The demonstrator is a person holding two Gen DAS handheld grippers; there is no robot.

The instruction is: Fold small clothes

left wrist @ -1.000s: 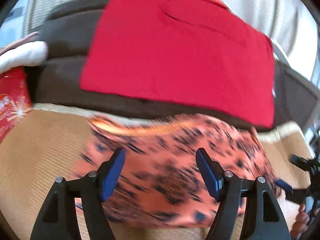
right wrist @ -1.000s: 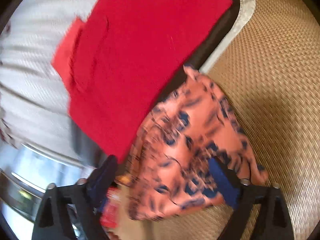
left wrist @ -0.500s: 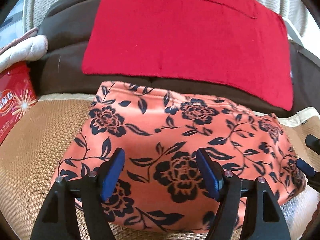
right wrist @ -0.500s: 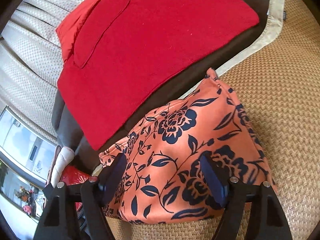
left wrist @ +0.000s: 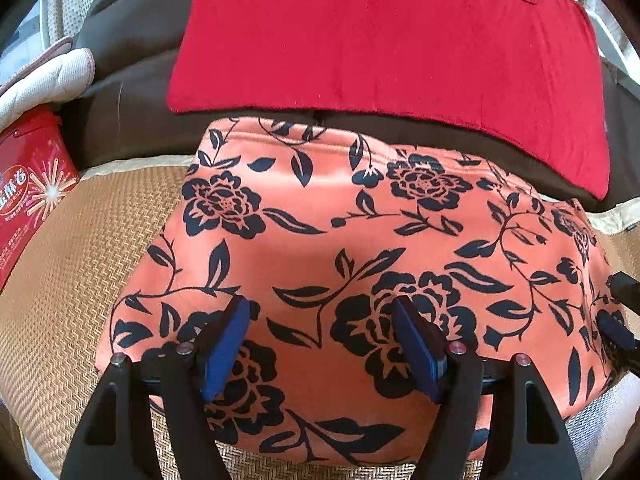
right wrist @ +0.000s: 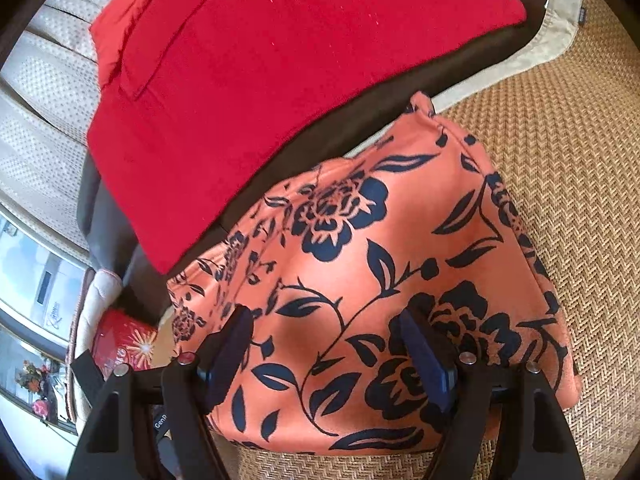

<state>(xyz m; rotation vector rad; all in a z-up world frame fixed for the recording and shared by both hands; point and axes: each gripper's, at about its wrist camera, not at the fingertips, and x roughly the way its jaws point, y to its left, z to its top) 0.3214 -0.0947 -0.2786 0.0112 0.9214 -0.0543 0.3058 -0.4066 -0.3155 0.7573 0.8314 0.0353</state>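
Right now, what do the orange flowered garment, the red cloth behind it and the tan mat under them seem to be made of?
Orange flowered garment: probably a smooth, soft knit or brushed fabric; it has a faint sheen and a stitched hem.
Red cloth: looks like fleece or felt, matte and slightly fuzzy, with a sewn seam.
Tan mat: woven straw, rattan or a look-alike; a herringbone weave shows, with a beige fabric border.

This is a home, most likely a living room. Ahead of the grippers a woven rattan seat mat (left wrist: 60, 280) with a beige cloth border covers a dark brown sofa cushion (left wrist: 120, 112), and behind it rises a cream dotted backrest (right wrist: 44, 120), with a white quilted pillow (left wrist: 44, 88) off to the left. A red festive snack tin (left wrist: 28, 196) beside the mat and a bright window (right wrist: 36, 280) with flowers below it fit domestic surroundings.
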